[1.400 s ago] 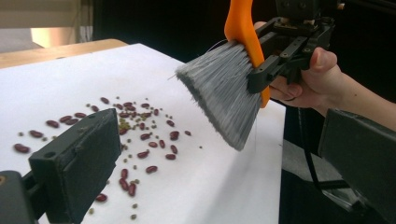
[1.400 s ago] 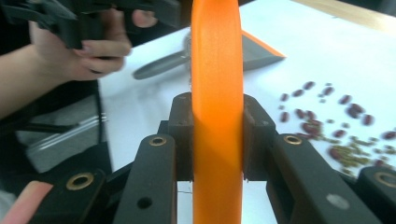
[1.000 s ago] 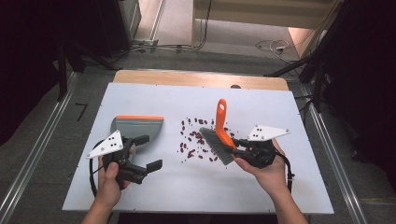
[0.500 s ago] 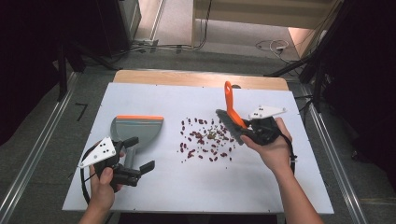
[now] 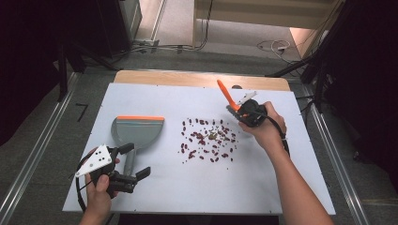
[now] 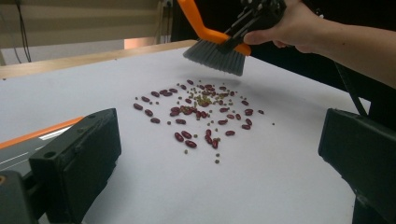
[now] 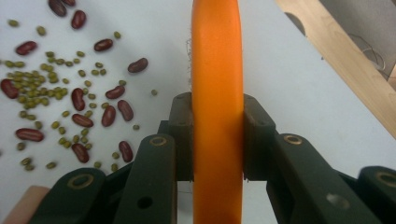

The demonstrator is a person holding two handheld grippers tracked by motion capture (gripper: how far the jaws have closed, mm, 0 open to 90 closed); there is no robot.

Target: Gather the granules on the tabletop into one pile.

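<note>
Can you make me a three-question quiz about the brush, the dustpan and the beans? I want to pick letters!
1. Where is the dustpan?
A. left of the beans
B. on top of the beans
C. on the floor

2. What colour is the brush handle?
A. blue
B. orange
C. green

3. What is the left gripper doing?
A. gripping the brush
B. scooping beans
C. open, holding nothing

Answers: 1 A, it lies on the table left of the beans. 2 B, the handle is bright orange. 3 C, its fingers stand wide apart; the right gripper holds the brush.
</note>
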